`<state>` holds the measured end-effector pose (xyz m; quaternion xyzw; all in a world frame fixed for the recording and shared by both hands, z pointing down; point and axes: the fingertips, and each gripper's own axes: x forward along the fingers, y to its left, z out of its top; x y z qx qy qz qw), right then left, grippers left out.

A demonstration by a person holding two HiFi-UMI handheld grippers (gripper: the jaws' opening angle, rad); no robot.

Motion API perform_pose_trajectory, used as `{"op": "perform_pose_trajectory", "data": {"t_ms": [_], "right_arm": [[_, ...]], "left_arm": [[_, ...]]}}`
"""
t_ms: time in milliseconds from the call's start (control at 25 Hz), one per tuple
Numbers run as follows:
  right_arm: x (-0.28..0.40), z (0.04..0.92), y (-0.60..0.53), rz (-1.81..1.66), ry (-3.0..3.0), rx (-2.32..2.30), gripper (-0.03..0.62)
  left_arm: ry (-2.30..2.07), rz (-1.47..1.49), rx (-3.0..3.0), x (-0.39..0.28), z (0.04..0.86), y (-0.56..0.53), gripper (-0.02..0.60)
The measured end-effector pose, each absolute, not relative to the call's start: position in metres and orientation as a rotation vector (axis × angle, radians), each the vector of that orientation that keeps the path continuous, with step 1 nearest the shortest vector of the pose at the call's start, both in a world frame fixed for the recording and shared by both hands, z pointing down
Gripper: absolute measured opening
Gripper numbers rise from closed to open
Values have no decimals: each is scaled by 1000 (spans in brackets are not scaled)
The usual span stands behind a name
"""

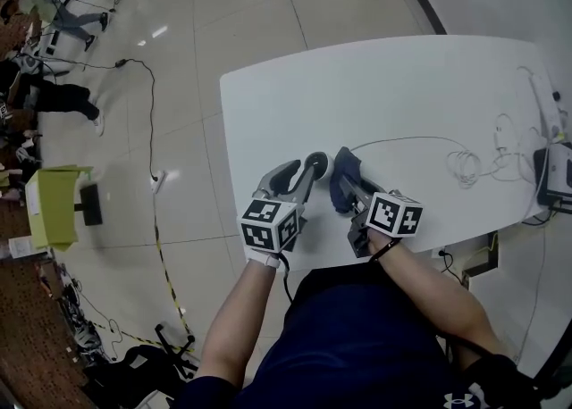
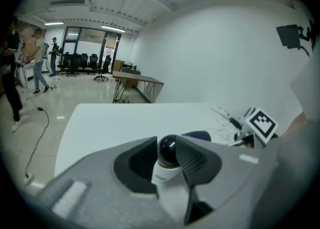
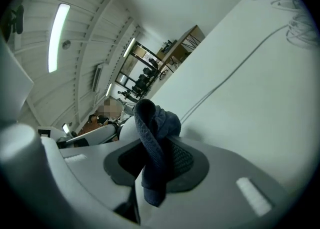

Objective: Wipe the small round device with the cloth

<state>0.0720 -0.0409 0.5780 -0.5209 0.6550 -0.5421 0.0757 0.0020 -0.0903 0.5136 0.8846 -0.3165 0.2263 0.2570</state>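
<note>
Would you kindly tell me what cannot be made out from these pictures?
- Contact between cloth and small round device: head view, too small; right gripper view, the cloth covers it.
- Small round device's base: left gripper view, hidden between the jaws of the left tool.
- White box at the table edge: head view, cut by the frame.

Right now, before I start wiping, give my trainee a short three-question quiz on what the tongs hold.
1. True or false: the left tongs grip the round device.
2. The right tongs hold: A sponge, B dark blue cloth, C brush?
3. Fill in: in the head view, the cloth lies to the device's ___.
Key: 1 true; 2 B; 3 right.
</note>
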Motion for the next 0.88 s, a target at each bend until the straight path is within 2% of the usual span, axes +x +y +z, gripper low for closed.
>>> {"op": "perform_pose_trajectory", "data": {"t_ms": [200, 440, 720, 880], "right_arm": [[67, 611, -31, -1770, 1814, -1573, 95], [78, 609, -29, -1759, 1764, -1574, 97], [134, 555, -51, -1509, 1897, -1718, 97], [122, 502, -81, -1309, 2220, -1628, 97]], "left_arm": [[-858, 636, 2405, 2, 513, -90, 112], [-874, 631, 2400, 1, 513, -90, 112], [-929, 548, 2369, -3, 503, -89, 120], [-924, 515, 2371, 8, 499, -78, 120]]}}
